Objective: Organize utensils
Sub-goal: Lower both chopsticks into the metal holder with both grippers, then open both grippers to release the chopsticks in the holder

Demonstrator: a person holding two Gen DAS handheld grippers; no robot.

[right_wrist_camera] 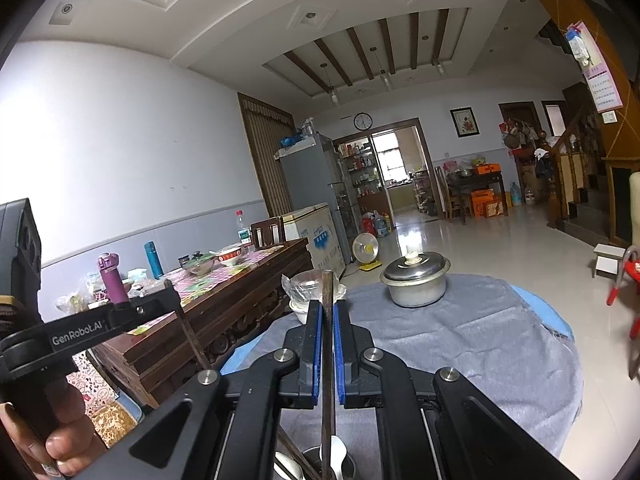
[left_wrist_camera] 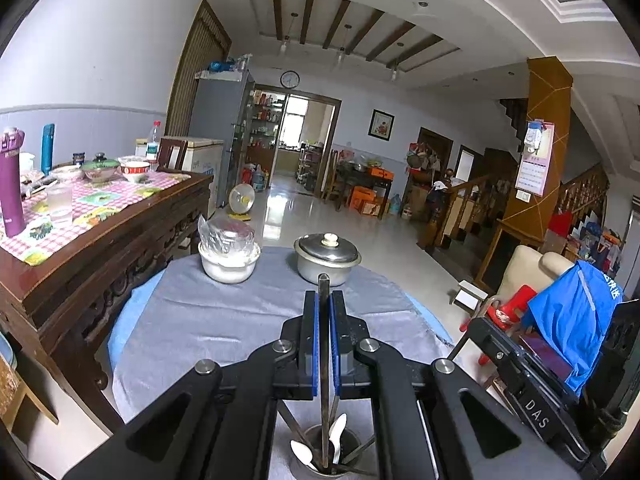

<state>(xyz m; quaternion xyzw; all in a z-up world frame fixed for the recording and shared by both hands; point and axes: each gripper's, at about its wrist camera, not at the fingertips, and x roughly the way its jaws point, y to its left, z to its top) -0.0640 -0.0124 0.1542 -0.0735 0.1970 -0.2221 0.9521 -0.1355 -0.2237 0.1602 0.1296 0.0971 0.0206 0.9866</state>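
Note:
My left gripper (left_wrist_camera: 324, 300) is shut on a dark brown chopstick (left_wrist_camera: 323, 286) that stands upright, its lower end down in a metal utensil cup (left_wrist_camera: 352, 440) just below. The cup holds white plastic spoons (left_wrist_camera: 338, 432) and other dark sticks. My right gripper (right_wrist_camera: 328, 308) is shut on another dark chopstick (right_wrist_camera: 327, 288), also upright, its lower end reaching into the same cup (right_wrist_camera: 348, 462) with a white spoon (right_wrist_camera: 339, 452). The left gripper's body (right_wrist_camera: 80, 332) shows at the left of the right wrist view, held by a hand.
The round table has a grey cloth (left_wrist_camera: 224, 320). On its far side stand a lidded metal pot (left_wrist_camera: 327, 258) and a white bowl (left_wrist_camera: 229, 262) under plastic wrap. A wooden sideboard (left_wrist_camera: 100, 240) with bowls and bottles is at the left. A chair with a blue bag (left_wrist_camera: 572, 312) is at the right.

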